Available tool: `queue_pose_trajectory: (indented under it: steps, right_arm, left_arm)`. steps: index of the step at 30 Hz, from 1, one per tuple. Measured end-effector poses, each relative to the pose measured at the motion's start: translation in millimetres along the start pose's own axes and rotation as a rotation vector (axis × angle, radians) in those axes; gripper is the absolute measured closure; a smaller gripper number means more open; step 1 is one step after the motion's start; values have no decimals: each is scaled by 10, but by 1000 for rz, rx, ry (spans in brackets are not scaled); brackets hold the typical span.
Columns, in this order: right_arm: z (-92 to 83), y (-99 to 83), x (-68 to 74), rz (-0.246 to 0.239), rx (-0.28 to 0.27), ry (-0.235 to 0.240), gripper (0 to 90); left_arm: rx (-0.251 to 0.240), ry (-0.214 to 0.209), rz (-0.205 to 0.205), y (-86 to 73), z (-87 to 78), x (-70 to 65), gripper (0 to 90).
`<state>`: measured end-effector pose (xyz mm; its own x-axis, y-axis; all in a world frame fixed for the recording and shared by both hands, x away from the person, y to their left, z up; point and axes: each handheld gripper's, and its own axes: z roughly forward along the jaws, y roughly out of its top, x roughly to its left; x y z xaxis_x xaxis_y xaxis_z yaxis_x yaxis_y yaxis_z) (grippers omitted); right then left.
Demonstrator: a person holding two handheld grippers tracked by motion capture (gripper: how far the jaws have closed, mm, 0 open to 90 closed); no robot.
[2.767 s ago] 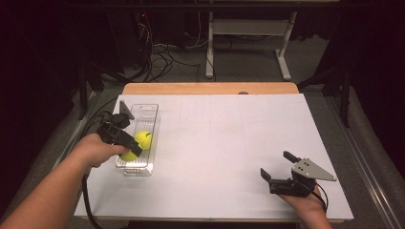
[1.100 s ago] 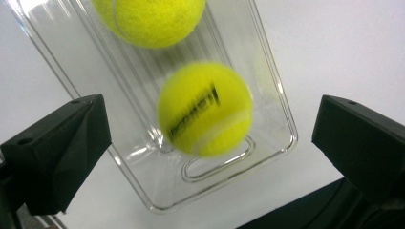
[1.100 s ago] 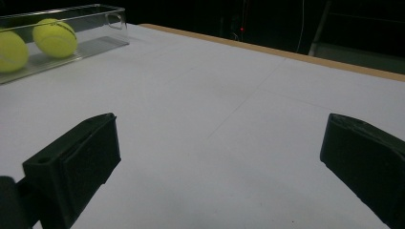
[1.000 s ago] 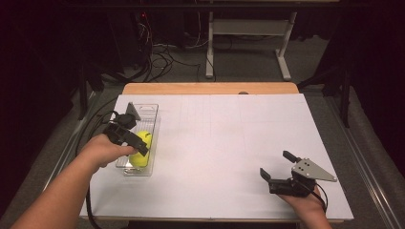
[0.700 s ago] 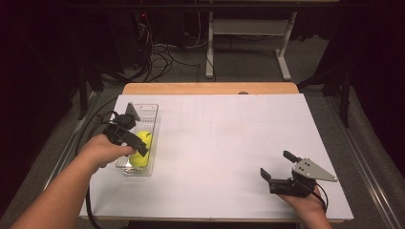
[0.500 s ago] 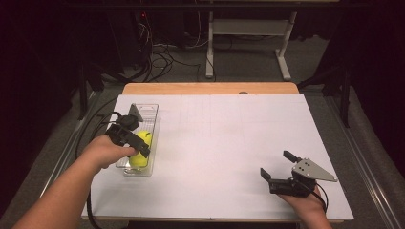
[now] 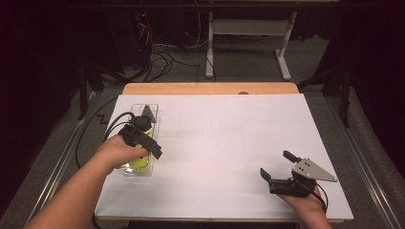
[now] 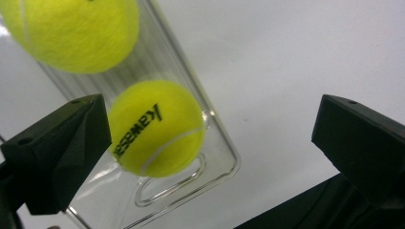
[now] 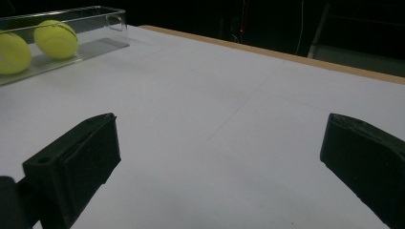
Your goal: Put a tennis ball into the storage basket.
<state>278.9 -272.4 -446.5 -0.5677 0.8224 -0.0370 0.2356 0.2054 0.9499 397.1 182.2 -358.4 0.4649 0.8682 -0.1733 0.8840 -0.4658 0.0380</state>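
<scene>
Since earlier: left gripper lifted off tennis balls, jaws spread, hovering tilted over clear tray at table's left. Both balls inside tray. Right gripper unmoved, spread, near edge.

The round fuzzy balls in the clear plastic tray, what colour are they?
Yellow-green tennis balls, clearest in the left gripper view.
</scene>
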Motion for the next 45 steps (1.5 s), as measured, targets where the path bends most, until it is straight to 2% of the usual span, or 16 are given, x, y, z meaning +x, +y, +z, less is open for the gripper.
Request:
queue_pose_trajectory:
  steps: [10, 20, 30, 33, 37, 40, 45]
  right_arm:
    - [2, 2, 4, -2, 0, 4, 1]
    - [0, -3, -6, 1, -1, 2, 1]
    - [-4, -4, -5, 2, 1, 2, 1]
    - [-1, -5, -5, 2, 0, 2, 1]
    - [0, -5, -3, 2, 0, 2, 1]
    - [-1, -6, -3, 2, 2, 3, 1]
    - [-3, -6, -4, 2, 2, 2, 1]
  left_arm:
    - [-2, 6, 51, 127, 8, -336, 7]
    - [-6, 4, 98, 233, 59, -608, 7]
    - [-14, 12, 109, 283, 32, -705, 7]
    - [-25, 1, 110, 282, 22, -721, 7]
    - [-28, -16, 121, 269, 123, -758, 7]
    - [-25, -26, 124, 267, 260, -782, 7]
    - [3, -24, 142, 293, 447, -866, 7]
